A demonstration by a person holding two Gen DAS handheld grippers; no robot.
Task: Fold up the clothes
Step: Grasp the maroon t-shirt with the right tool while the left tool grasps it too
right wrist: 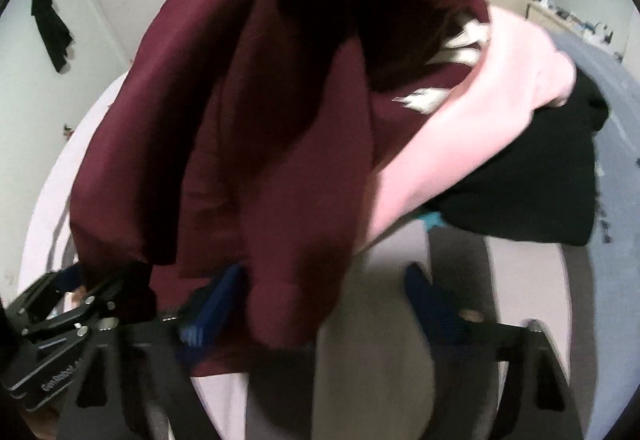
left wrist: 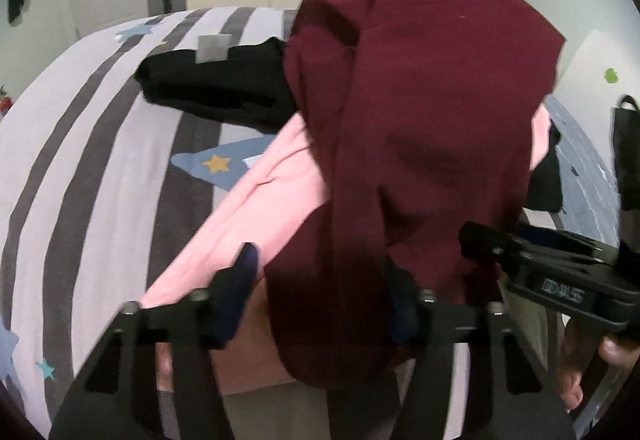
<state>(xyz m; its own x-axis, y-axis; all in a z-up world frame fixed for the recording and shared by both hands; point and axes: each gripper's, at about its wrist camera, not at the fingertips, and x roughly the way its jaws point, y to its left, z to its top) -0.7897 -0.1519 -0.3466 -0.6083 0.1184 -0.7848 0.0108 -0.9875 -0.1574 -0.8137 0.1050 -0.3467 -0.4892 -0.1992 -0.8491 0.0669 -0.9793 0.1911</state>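
Left wrist view shows one maroon cloth garment (left wrist: 420, 112) hanging above the striped bed (left wrist: 80, 144), over one pink garment (left wrist: 272, 200) and two black ones (left wrist: 216, 84), both downward-tilted claws, left (left wrist: 320, 300) and right (right wrist: 320, 296), seemingly clenched on its hem.

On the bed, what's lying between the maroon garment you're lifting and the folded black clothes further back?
In the left wrist view, a pink garment spreads under the maroon garment toward the folded black clothes, with a strip of striped bedcover showing.
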